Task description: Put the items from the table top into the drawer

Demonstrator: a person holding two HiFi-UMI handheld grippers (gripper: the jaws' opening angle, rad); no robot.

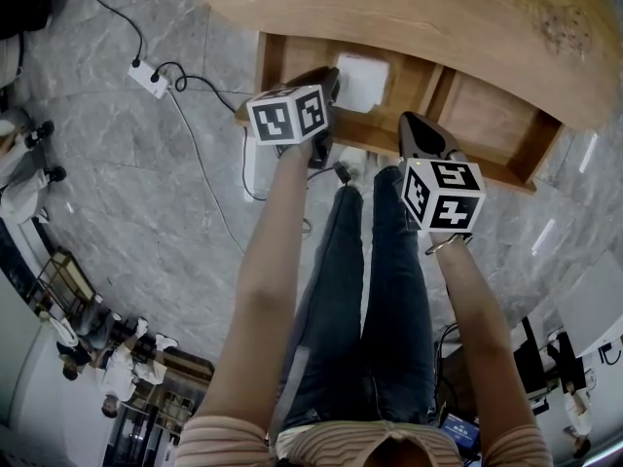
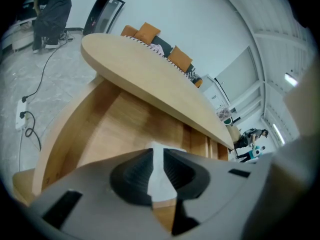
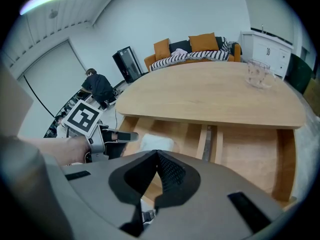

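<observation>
Glass mug (image 3: 258,74) on table top (image 3: 210,96); sofa (image 3: 192,54) behind.

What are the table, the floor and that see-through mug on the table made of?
Table: wood or wood veneer, matte, with pale grain showing. Floor: looks like grey stone or marble-look tile, veined, with light reflecting off it. Mug: clear glass, perhaps plastic; the background shows through it.
</observation>
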